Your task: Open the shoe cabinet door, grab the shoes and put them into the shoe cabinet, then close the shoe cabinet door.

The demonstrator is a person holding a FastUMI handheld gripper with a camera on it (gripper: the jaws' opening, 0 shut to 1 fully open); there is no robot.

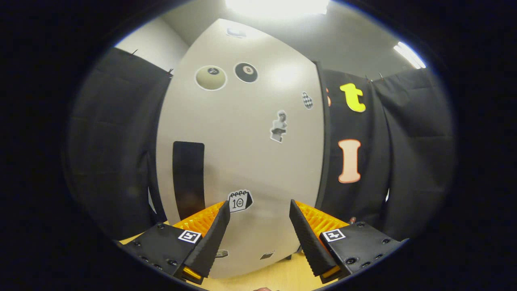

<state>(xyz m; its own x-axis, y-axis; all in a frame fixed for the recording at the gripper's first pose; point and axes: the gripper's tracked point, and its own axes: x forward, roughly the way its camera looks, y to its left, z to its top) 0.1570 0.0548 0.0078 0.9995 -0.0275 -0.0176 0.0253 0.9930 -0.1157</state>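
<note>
A white shoe cabinet door [242, 153] stands closed straight ahead of me, dotted with stickers. A tall black handle strip [188, 178] runs down its left part, just beyond my left finger. My gripper [259, 212] is open, its two fingers spread apart close to the door's lower face, with nothing between them.
Black cloth walls [117, 153] hang on both sides of the cabinet. A light wooden surface [278, 277] lies under the cabinet and the fingers. Bright ceiling lamps [278, 6] shine above.
</note>
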